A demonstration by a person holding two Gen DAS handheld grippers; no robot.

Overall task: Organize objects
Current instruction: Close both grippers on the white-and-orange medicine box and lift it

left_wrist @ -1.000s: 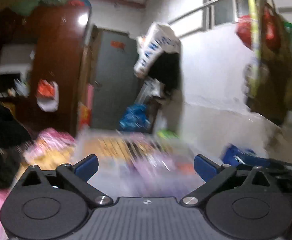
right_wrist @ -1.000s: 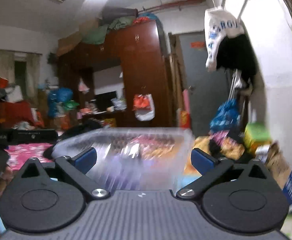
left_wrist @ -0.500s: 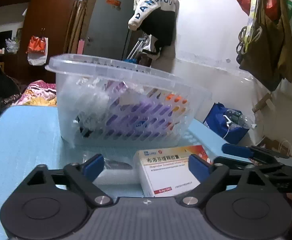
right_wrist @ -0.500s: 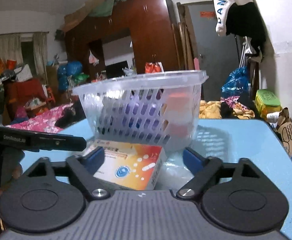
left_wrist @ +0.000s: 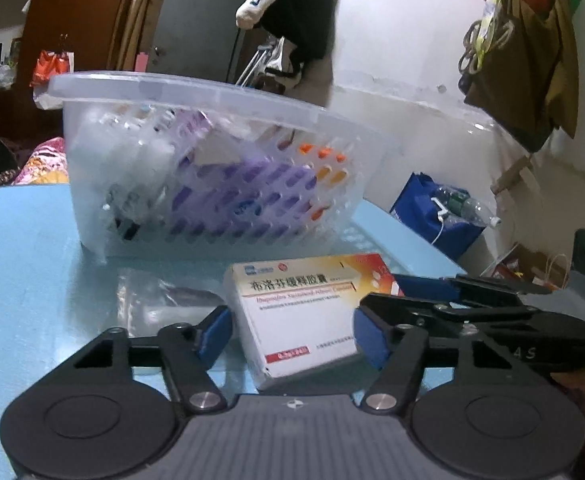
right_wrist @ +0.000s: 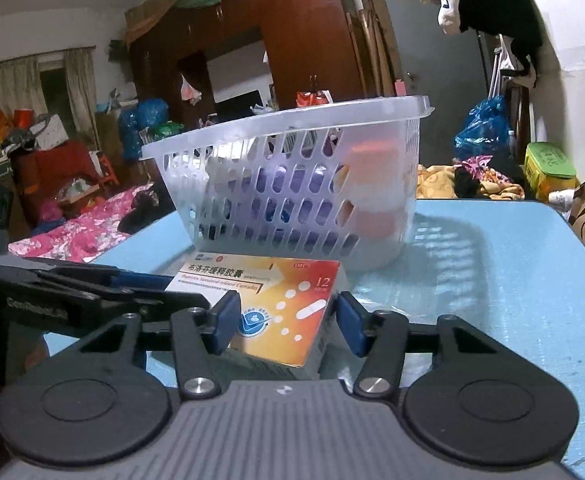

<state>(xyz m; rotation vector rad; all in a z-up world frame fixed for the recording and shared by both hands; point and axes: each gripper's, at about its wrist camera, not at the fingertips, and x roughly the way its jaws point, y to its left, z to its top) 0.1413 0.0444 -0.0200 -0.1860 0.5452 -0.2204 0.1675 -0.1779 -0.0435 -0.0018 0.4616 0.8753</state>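
Note:
A white and orange medicine box (left_wrist: 304, 304) lies flat on the blue table (left_wrist: 24, 264), in front of a clear plastic basket (left_wrist: 212, 176) that holds purple and orange packs. My left gripper (left_wrist: 292, 336) is open, its blue pads on either side of the box's near end with gaps. My right gripper (right_wrist: 284, 320) is open around the same box (right_wrist: 276, 304) from the other side, with a gap at each pad. The basket (right_wrist: 292, 176) stands just behind the box. A clear plastic bag (left_wrist: 160, 296) lies left of the box.
The right gripper's arm (left_wrist: 492, 304) shows at the right of the left wrist view; the left gripper's arm (right_wrist: 72, 288) shows at the left of the right wrist view. A blue bag with a bottle (left_wrist: 440, 212) stands on the floor past the table's right edge.
Both grippers came down from pointing at the room to table level and closed in on the medicine box. Their jaws have narrowed around it.

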